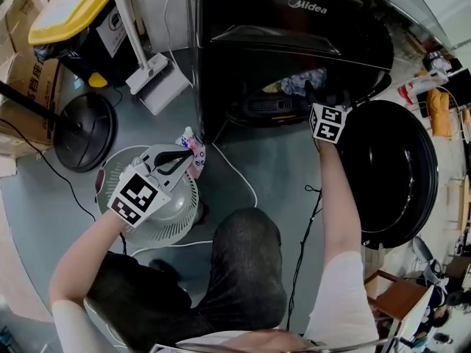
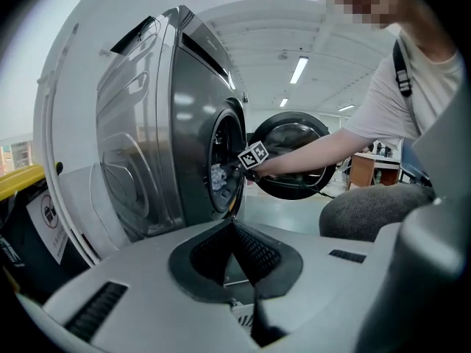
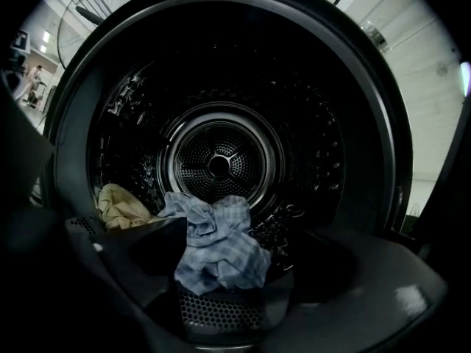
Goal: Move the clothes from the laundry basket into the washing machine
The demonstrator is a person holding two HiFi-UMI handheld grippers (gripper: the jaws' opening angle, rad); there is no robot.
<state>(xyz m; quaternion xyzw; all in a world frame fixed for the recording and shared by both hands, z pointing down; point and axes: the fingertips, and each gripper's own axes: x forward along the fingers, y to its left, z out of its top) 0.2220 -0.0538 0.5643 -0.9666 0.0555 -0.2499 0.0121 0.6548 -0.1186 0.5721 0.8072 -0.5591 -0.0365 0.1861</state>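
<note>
Left arm bent at the elbow, forearm coming up from the lower left. The left gripper [image 1: 185, 155] tips downward over the far right rim of the round white plastic laundry basket [image 1: 174, 213]. Its jaws are pinched together at the tips, clamped on a small pink-and-white crumpled garment [image 1: 194, 147] bunched just past that rim.

Between basket and machine runs a bare strip of grey floor [image 1: 272, 160], crossed only by a thin white cable [image 1: 239, 175].

Over to the right arm, stretched out straight. The right gripper [image 1: 321, 93] sits almost level in the mouth of the black front-loading washing machine [image 1: 294, 28], jaws spread wide. A blue checked cloth [image 3: 221, 248] lies loose between them at the front lip of the drum [image 3: 221, 164], with a pale yellow cloth [image 3: 121, 206] to its left. The round dark door [image 1: 390, 175] stands swung open at the right.
</note>
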